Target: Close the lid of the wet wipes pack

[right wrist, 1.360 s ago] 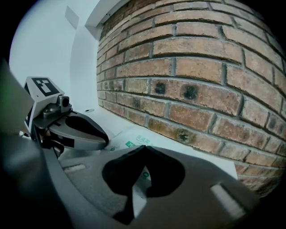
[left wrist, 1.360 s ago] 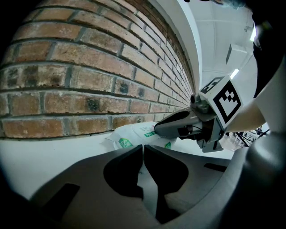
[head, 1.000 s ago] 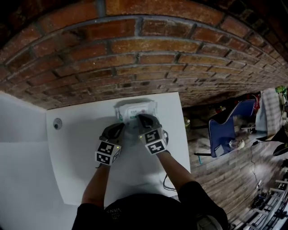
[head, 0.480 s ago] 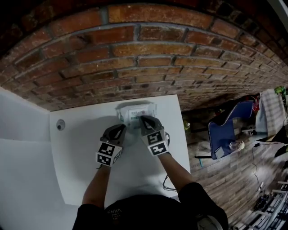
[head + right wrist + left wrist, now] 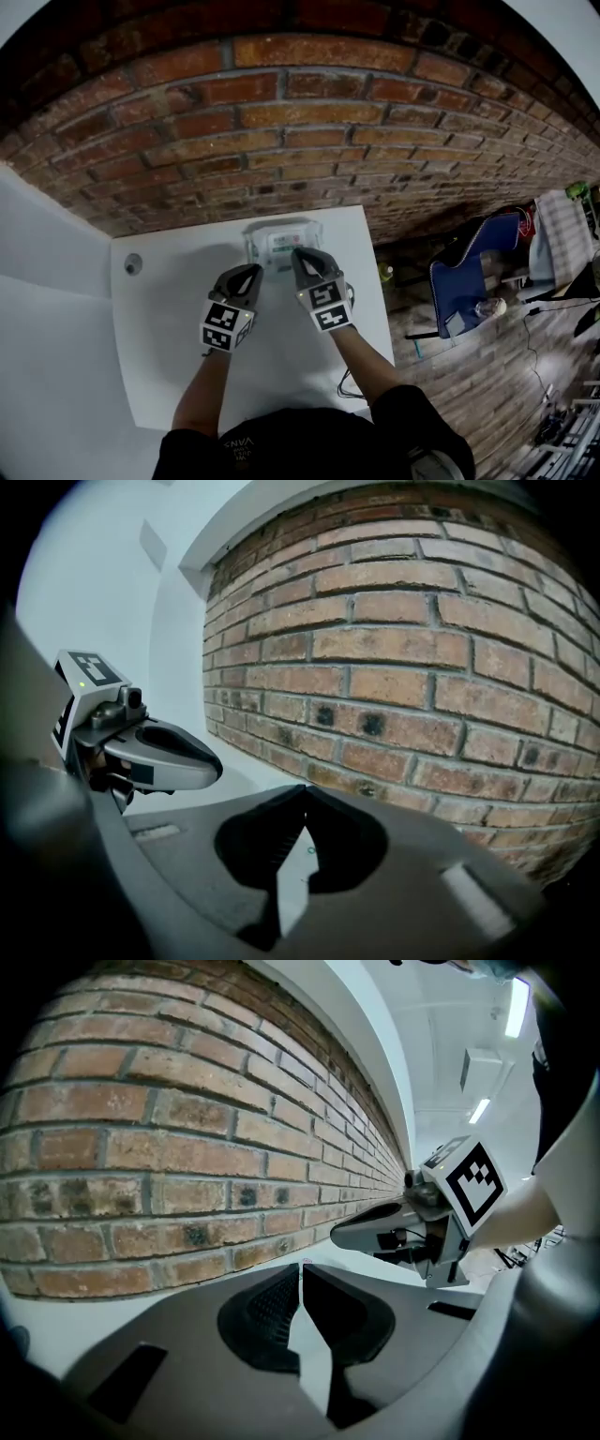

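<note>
Just ahead of right hand-held gripper (image 5: 297, 254), wet wipes pack (image 5: 280, 235).

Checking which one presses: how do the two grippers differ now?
The right gripper reaches over the wet wipes pack; the left gripper stops at its near left corner. The right gripper sits nearer the brick wall than the left gripper. Both are shut, holding nothing.

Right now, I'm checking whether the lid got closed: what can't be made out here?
- Lid of the wet wipes pack, open or shut: head view, too small, right gripper covers its near edge.
- Pack in the left gripper view: hidden beneath the left gripper, jaws together.
- Small round thing on the table: head view, too small to identify.
</note>
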Demonstrator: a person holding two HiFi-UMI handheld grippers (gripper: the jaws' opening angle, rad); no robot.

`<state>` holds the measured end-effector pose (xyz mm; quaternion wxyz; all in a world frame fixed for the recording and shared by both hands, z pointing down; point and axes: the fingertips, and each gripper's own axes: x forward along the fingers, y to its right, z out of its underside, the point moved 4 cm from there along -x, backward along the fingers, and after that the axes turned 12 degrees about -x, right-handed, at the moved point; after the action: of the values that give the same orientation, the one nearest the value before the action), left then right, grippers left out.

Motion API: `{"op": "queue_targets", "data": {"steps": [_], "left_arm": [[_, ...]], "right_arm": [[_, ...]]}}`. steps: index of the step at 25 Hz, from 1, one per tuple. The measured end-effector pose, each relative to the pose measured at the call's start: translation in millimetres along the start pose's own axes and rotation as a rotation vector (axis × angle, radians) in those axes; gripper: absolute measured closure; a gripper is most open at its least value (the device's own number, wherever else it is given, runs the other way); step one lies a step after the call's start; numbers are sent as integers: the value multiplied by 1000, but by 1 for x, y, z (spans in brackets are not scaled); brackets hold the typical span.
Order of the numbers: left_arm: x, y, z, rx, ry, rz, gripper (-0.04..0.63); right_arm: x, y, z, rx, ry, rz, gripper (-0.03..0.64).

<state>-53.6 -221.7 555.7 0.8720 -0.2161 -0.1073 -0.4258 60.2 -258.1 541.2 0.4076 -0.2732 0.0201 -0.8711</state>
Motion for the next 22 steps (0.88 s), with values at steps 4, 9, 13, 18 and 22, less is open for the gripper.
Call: {"op": "queue_targets", "data": {"steps": [4, 9, 13, 18, 22], "left_arm": [[-13, 7, -5, 6, 19, 1, 583], [-29, 19, -12, 14, 38, 10, 583], [-45, 26, -16, 25, 56, 20, 583], [-67, 34, -18, 34, 71, 34, 583], [-84, 40, -21, 42, 89, 44, 583]], "right_arm": [[-15, -3, -10, -6, 18, 15, 618], [-36, -8, -19, -14, 31, 35, 618], [-51, -15, -27, -21, 45, 52, 618], [-72, -28, -36, -24, 59, 76, 618], [-88, -39, -45, -28, 75, 96, 618]]}}
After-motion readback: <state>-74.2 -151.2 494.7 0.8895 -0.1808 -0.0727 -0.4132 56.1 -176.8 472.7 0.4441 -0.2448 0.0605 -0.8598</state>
